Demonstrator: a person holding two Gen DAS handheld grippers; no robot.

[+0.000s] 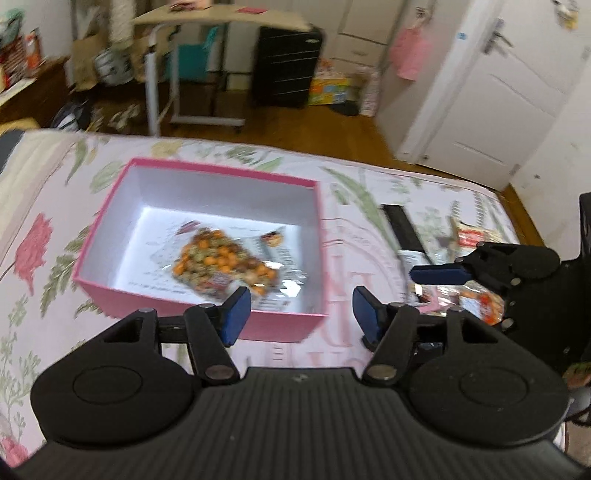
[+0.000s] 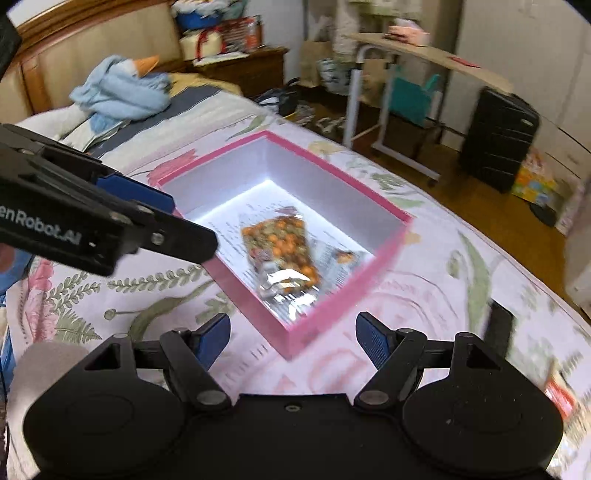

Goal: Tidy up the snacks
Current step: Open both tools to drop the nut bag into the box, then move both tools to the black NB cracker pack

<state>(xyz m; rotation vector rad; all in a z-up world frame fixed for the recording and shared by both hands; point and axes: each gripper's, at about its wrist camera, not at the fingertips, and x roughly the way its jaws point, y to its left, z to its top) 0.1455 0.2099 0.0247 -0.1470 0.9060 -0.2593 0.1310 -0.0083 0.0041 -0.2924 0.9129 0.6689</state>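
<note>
Presently listed: one pink box point(image 1: 207, 295), lidless, white inside, resting on a floral bedspread point(image 1: 44, 236). Contents: one clear snack bag point(image 1: 221, 264) of orange and green pieces, lying flat on the box floor, with a smaller packet point(image 1: 275, 239) just beside it; lettering too blurred to read. Left gripper point(image 1: 301, 314): blue-padded jaws spread wide, nothing between them, poised above the near wall of the box. Right gripper point(image 2: 293, 338): jaws likewise wide apart and empty, hovering over the near corner of the same box; in the left view it appears side-on at the right edge, above further snack packets point(image 1: 476, 299) lying loose on the bedspread outside the box. A black flat object point(image 1: 402, 225), identity unclear, lies on the bedspread between box and loose packets. Beyond the bed: black suitcase point(image 1: 284, 70), rolling side table point(image 1: 221, 18), white door point(image 1: 491, 85), light blue cloth bundle point(image 2: 118, 92) by the headboard.
</note>
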